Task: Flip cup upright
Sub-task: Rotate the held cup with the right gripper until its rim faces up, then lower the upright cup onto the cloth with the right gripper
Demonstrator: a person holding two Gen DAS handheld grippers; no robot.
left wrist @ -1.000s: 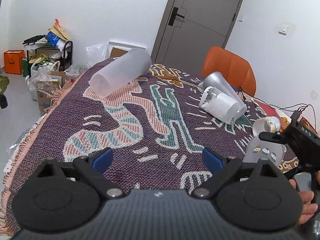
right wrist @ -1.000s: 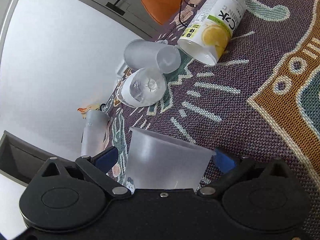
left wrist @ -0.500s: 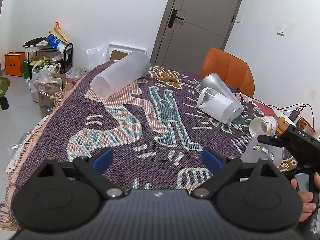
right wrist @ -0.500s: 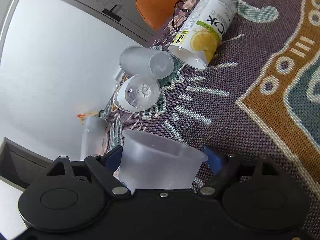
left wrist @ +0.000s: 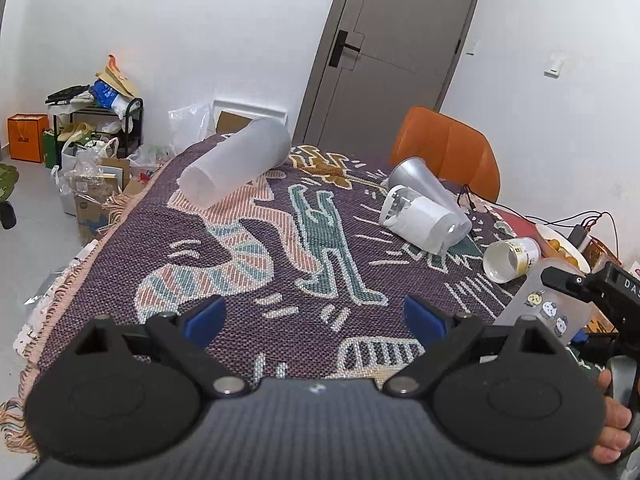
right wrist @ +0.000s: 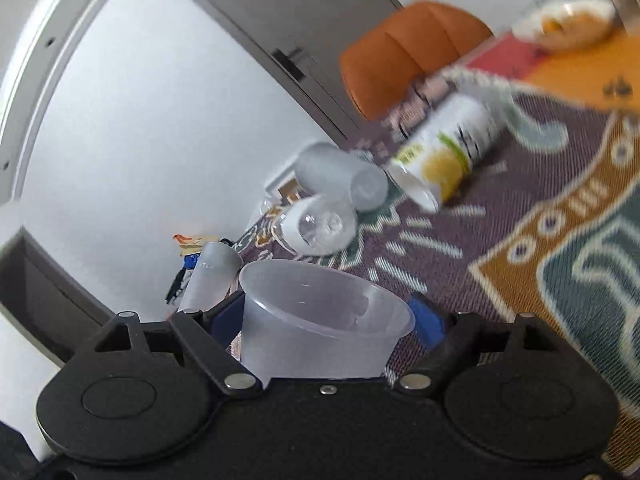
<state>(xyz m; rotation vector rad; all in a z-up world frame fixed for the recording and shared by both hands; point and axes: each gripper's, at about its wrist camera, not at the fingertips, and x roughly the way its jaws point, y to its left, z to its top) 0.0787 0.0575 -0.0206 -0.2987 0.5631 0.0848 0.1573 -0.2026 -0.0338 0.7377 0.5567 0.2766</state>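
My right gripper (right wrist: 328, 318) is shut on a frosted plastic cup (right wrist: 320, 320), tilted with its open mouth facing forward and up, lifted off the woven cloth. The same cup, with small stickers (left wrist: 548, 308), shows at the right in the left wrist view, held by the right gripper (left wrist: 580, 284). My left gripper (left wrist: 316, 316) is open and empty above the near part of the cloth (left wrist: 280, 248).
Other cups lie on their sides: a tall frosted one (left wrist: 236, 164) at the far left, a grey one (left wrist: 416, 180) and a white-sleeved clear one (left wrist: 424, 220) together, and a lemon-print cup (left wrist: 512, 258). An orange chair (left wrist: 444, 148), cables and a fruit bowl (left wrist: 560, 244) stand at the right.
My right gripper has turned and lifted the frosted cup, so its mouth now points more upward. The left gripper has pulled back slightly and stayed open.
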